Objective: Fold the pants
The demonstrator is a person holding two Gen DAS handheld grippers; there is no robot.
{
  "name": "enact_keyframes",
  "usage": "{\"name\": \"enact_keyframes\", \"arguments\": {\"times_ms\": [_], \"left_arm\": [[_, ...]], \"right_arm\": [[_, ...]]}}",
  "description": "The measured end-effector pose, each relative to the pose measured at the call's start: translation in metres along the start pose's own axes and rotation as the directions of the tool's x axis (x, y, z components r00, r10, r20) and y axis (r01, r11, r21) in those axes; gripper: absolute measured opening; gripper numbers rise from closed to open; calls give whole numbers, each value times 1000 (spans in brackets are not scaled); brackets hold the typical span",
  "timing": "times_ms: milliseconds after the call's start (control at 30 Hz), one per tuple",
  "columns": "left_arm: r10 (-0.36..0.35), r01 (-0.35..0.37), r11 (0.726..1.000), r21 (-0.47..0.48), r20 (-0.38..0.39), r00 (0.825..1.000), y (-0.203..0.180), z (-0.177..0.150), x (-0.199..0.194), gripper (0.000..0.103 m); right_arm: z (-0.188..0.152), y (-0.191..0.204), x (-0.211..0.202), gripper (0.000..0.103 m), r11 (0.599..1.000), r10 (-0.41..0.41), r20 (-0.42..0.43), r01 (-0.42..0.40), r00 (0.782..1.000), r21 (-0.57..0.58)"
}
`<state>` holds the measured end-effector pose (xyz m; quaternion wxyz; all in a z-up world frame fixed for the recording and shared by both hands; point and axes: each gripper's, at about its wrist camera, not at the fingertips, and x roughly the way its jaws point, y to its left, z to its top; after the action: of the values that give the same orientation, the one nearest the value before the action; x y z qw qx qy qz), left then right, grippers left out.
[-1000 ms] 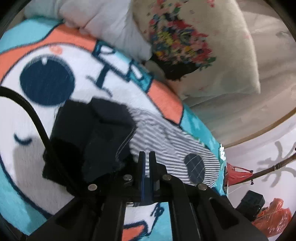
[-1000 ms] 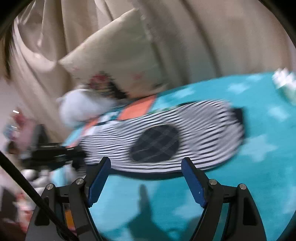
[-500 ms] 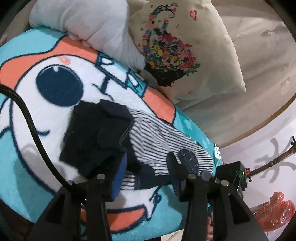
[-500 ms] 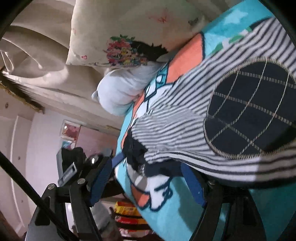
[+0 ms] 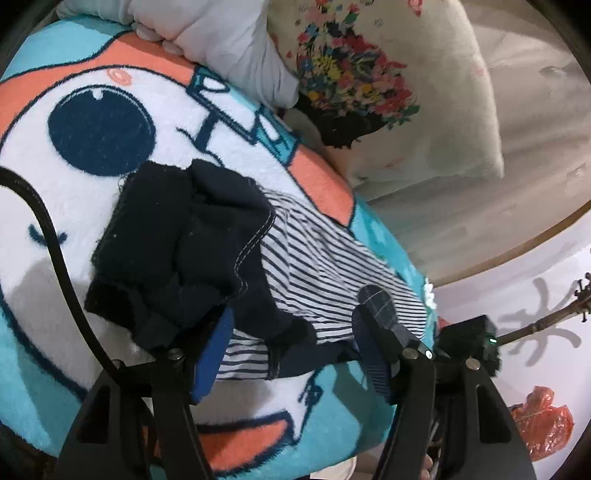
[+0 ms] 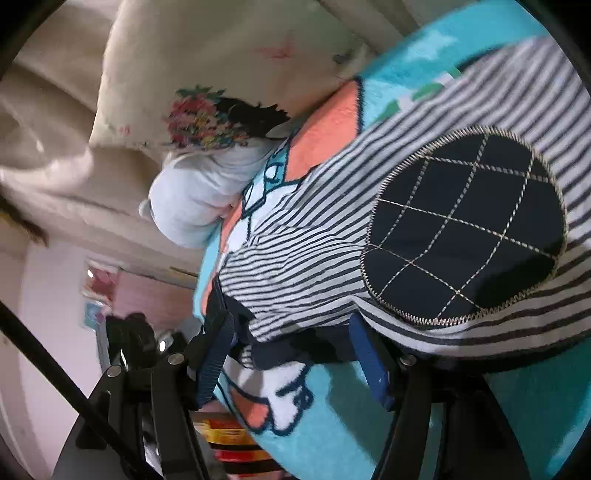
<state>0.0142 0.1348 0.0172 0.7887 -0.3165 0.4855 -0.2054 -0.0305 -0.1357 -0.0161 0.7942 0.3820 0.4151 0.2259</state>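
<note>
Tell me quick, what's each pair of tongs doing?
Left tongs: opening, straddling the striped pants, not gripping.
Right tongs: closing around the pants' edge, not yet pinching.

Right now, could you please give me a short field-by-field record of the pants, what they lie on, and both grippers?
garment: striped pants with a navy quilted knee patch
navy end: bunched
surface: cartoon-print blanket
behind: floral pillow, white pillow
left gripper: jaws opening, straddling the pants' near edge
right gripper: jaws closing, pants' edge between them, not yet pinched
</note>
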Motion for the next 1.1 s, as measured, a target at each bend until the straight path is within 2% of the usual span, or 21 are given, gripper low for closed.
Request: {"name": "enact_keyframes", "arguments": {"times_ms": [167, 300, 333, 367, 400, 433, 467, 500, 533, 600, 667, 700, 767, 800, 833, 900, 1000, 1100], "left_arm": [[22, -22, 1000, 15, -19, 1000, -5, -3, 5, 65], [30, -29, 1000, 10, -40, 999, -10, 1, 20, 65], [49, -48, 999, 18, -40, 998, -11, 3, 25, 63], [68, -67, 998, 21, -38, 997, -11, 4, 28, 47], [99, -98, 995, 29, -36, 994, -11, 5, 31, 36], [126, -124, 992, 36, -36, 991, -11, 6, 33, 18], [137, -136, 990, 36, -32, 990, -10, 6, 32, 10], [129, -128, 991, 32, -30, 991, -9, 7, 30, 7], [113, -112, 993, 31, -27, 993, -8, 8, 28, 1], [115, -115, 993, 40, -9, 993, -10, 10, 23, 1], [116, -116, 992, 46, -5, 993, -11, 13, 23, 1], [121, -120, 992, 45, -5, 993, -12, 15, 25, 1], [135, -134, 990, 50, -8, 991, -11, 16, 29, 1], [140, -139, 989, 51, -11, 990, -10, 16, 31, 1], [142, -141, 989, 49, -12, 990, -9, 16, 32, 1], [133, -132, 990, 51, -9, 991, -9, 15, 31, 1], [112, -112, 992, 60, 2, 994, -10, 14, 28, 5], [95, -96, 993, 68, 25, 995, -11, 12, 13, 19]], "right_arm": [[-8, 10, -6, 69, 988, -87, 22, 90, 996, -126], [1, -6, -3, 69, 999, -44, 13, 45, 999, -8], [3, -11, -3, 66, 999, -23, 22, 22, 999, 31], [4, -15, -5, 62, 998, -16, 30, 14, 999, 55], [5, -18, -5, 48, 997, -24, 34, 22, 999, 76], [7, -19, -4, 28, 996, -53, 31, 50, 998, 77], [7, -21, -4, 19, 995, -81, 30, 79, 996, 68], [8, -23, -5, 10, 994, -94, 31, 92, 995, 64], [8, -25, -6, 9, 995, -87, 32, 85, 996, 61], [8, -21, -12, 9, 995, -95, 48, 94, 994, 22], [10, -8, -17, 10, 992, -109, 67, 113, 992, -55], [9, 4, -21, 11, 983, -124, 75, 132, 990, -128], [5, 28, -23, 38, 936, -179, 80, 195, 981, -292], [3, 34, -24, 65, 914, -199, 82, 215, 977, -344], [0, 42, -25, 72, 879, -223, 96, 243, 970, -410], [-4, 51, -24, 72, 820, -261, 119, 285, 958, -497], [-7, 57, -13, 72, 733, -302, 89, 291, 949, -615], [-11, 53, 11, 72, 644, -377, 61, 309, 924, -700]]}}
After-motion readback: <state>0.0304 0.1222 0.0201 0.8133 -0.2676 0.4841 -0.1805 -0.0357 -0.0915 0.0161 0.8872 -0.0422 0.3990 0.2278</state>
